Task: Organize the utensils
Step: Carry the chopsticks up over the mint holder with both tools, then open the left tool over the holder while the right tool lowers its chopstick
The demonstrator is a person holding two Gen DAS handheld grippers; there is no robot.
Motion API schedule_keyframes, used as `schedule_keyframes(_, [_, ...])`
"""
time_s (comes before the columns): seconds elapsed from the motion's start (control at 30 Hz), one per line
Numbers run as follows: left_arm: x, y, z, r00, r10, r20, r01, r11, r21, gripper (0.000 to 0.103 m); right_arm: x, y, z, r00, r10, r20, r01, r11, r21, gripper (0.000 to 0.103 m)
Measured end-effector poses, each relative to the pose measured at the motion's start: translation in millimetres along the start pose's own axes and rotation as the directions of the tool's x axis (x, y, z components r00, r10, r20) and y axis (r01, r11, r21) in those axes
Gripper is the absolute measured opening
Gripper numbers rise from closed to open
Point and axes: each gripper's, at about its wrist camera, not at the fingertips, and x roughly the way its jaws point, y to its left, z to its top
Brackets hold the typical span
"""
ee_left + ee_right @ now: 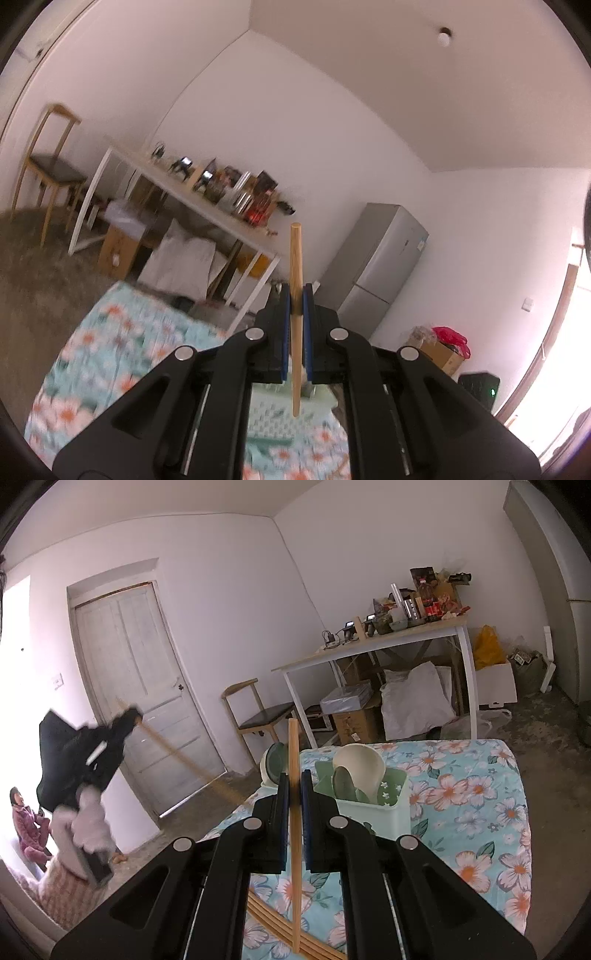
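My left gripper (296, 295) is shut on a wooden chopstick (296, 258), held upright and high above the floral tablecloth (92, 354). It also shows in the right wrist view (125, 720), raised at the left with its chopstick (184, 760) slanting down. My right gripper (294, 779) is shut on another wooden chopstick (293, 746), held upright. Just beyond it stands a pale green utensil holder (376, 808) with a cream spoon (360, 768) and green spoons inside. Several loose chopsticks (280, 923) lie on the cloth under the right gripper.
The floral-clothed table (480, 812) ends at the right and far edges. A white desk (369, 646) with clutter, a wooden chair (258, 716), boxes and a white bag stand behind. A fridge (380, 266) is at the back. A door (140, 686) is at the left.
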Motion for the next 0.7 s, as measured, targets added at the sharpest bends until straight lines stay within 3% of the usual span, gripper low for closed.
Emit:
schedule_keyframes(0.23, [56, -8, -1, 0.999, 0.034, -0.010, -0.033, 0.996, 0.077, 0.005, 5, -5, -1, 1.000, 0.003, -0.014, -0.003, 1.000, 0.005, 0.007])
schedule_keyframes(0.47, [112, -10, -28, 0.990, 0.093, -0.106, -0.078, 0.987, 0.139, 0.005, 12, -8, -2, 1.000, 0.004, -0.029, -0.003, 1.000, 0.010, 0.007])
schedule_keyframes(0.63, [127, -10, -46, 0.982, 0.105, -0.160, -0.081, 0.985, 0.150, 0.005, 15, -9, -3, 0.999, 0.004, -0.035, -0.003, 1.000, 0.010, 0.007])
schedule_keyframes(0.7, [127, -7, -48, 0.981, 0.098, -0.170, -0.075, 0.988, 0.136, 0.010, 16, -10, -3, 0.999, 0.002, -0.034, -0.001, 1.000, 0.010, 0.007])
